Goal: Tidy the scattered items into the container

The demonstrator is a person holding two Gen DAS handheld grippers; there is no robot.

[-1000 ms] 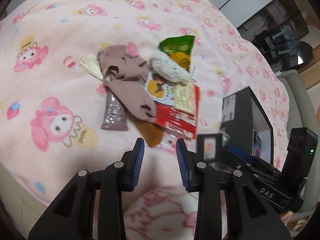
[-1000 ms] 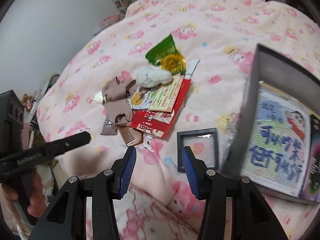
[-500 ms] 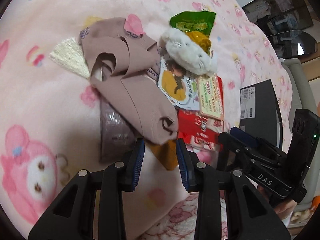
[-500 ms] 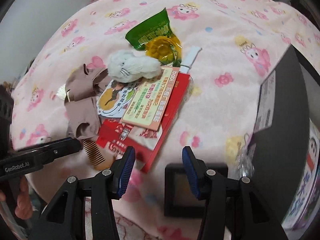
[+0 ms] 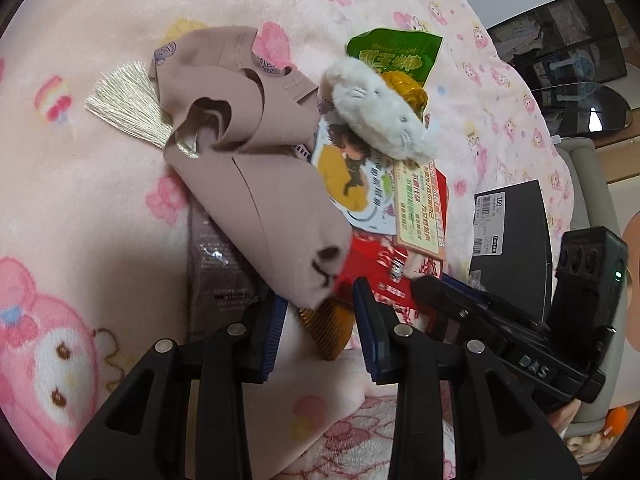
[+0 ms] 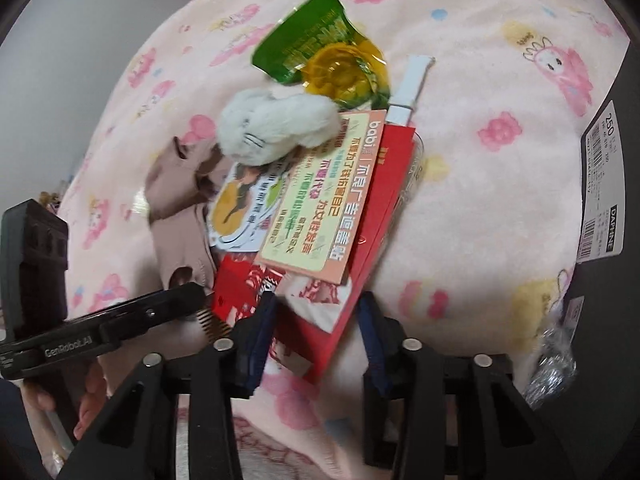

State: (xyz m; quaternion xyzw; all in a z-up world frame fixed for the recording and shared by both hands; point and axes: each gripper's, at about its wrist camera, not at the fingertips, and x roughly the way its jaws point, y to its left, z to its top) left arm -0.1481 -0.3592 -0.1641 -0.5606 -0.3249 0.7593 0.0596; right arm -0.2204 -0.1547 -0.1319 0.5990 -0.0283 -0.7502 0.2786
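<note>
A pile of items lies on the pink blanket. A taupe sock (image 5: 256,184) lies over a brown sachet (image 5: 218,272) and an amber comb (image 5: 326,326). A white plush (image 5: 380,114) (image 6: 276,124) tops a peach card (image 6: 324,196), a round sticker (image 5: 352,184) and a red packet (image 6: 360,248). A green snack bag (image 6: 316,52) lies behind. My left gripper (image 5: 320,320) is open around the comb and the sock's tip. My right gripper (image 6: 316,324) is open around the red packet's near corner. The black box (image 5: 510,244) stands at the right.
A silvery tassel (image 5: 124,104) sticks out from under the sock. A white tube (image 6: 408,88) lies beside the green bag. Crinkled clear plastic (image 6: 554,354) lies by the box wall (image 6: 608,280). A mirror and shelves (image 5: 576,80) stand beyond the bed.
Both grippers have moved forward and down into the pile. The comb now sits between the left fingers and the red packet's corner between the right fingers. The small black frame has left view.
</note>
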